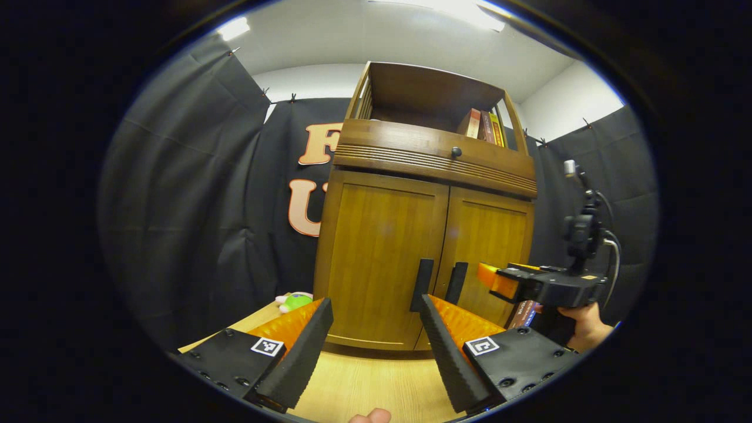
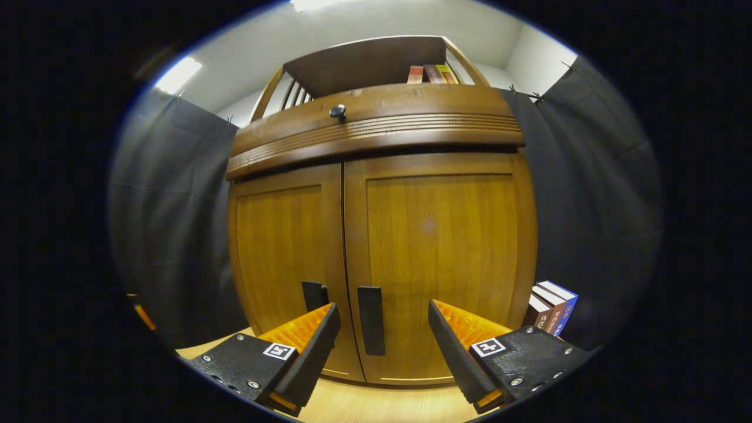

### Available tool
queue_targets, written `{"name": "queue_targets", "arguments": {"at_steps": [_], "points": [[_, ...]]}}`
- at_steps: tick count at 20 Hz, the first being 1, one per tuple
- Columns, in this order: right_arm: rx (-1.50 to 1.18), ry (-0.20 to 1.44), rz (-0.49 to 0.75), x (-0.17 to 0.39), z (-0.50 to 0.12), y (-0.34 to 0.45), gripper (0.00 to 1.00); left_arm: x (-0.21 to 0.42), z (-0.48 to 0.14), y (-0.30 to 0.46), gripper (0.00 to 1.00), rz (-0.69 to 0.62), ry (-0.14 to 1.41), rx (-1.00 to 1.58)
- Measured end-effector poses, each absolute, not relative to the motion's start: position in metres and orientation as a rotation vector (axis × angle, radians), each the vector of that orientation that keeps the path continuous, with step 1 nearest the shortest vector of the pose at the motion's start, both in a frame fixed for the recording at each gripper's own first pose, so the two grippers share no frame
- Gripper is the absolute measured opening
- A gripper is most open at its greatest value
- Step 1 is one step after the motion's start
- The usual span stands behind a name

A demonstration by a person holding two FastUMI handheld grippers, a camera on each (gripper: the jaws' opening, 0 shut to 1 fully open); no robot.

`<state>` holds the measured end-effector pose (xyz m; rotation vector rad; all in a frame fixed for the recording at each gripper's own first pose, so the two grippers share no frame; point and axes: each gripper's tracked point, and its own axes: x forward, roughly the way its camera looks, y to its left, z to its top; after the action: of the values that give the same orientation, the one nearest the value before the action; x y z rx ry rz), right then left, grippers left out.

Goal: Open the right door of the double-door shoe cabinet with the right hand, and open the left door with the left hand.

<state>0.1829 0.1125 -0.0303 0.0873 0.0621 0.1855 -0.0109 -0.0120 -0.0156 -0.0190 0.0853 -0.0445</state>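
The wooden shoe cabinet (image 1: 411, 147) stands on a light wood surface, with both doors closed. In the left gripper view, the left door (image 1: 382, 258) and right door (image 1: 490, 247) meet at two dark vertical handles (image 1: 422, 285). My left gripper (image 1: 376, 305) is open, a short way in front of the left door and touching nothing. A hand (image 1: 581, 329) holds the right gripper (image 1: 490, 281) near the right door. In the right gripper view, my right gripper (image 2: 383, 310) is open, and the right door's handle (image 2: 371, 320) sits between its fingers, just ahead of the tips.
A drawer with a round knob (image 1: 456, 152) sits above the doors, with books (image 1: 484, 124) on the open shelf above it. More books (image 2: 552, 308) stand to the right of the cabinet. A green toy (image 1: 295, 301) lies at its left. Black cloth walls surround the booth.
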Motion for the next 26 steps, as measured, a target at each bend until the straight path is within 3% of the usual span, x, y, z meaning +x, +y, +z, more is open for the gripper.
{"name": "queue_targets", "arguments": {"at_steps": [4,5,6,11,13,14,15,16,18,23,25,26], "points": [[0.046,0.130,0.192,0.223,-0.069,0.136,0.93,-0.024,-0.019,0.024,0.99,0.015,0.082,-0.032],[0.035,0.142,0.178,0.231,-0.078,0.137,0.93,-0.027,-0.020,0.028,0.94,0.023,0.081,-0.034],[0.026,0.142,0.169,0.237,-0.085,0.139,0.94,-0.027,-0.019,0.029,0.99,0.028,0.078,-0.037],[0.025,0.145,0.119,0.251,-0.097,0.138,0.93,-0.020,-0.014,0.040,0.99,0.048,0.071,-0.030],[0.024,0.131,0.104,0.251,-0.099,0.134,0.89,-0.018,-0.013,0.041,0.99,0.047,0.064,-0.027],[0.027,0.125,0.101,0.250,-0.099,0.133,0.79,-0.017,-0.012,0.040,0.96,0.043,0.062,-0.025],[0.034,0.122,0.101,0.251,-0.100,0.133,0.75,-0.015,-0.011,0.038,0.94,0.038,0.060,-0.023],[0.033,0.120,0.101,0.250,-0.100,0.134,0.89,-0.012,-0.009,0.035,0.96,0.034,0.060,-0.020],[0.043,0.133,0.118,0.251,-0.103,0.139,0.76,-0.009,-0.007,0.031,0.96,0.025,0.057,-0.018],[0.085,0.133,0.148,0.249,-0.108,0.146,0.27,-0.011,-0.002,0.025,0.96,0.005,0.046,-0.008],[0.112,0.145,0.154,0.248,-0.111,0.140,0.43,-0.013,0.001,0.023,0.96,0.000,0.042,-0.003],[0.111,0.150,0.157,0.249,-0.111,0.141,0.30,-0.014,0.001,0.022,0.96,-0.001,0.041,-0.001]]}}
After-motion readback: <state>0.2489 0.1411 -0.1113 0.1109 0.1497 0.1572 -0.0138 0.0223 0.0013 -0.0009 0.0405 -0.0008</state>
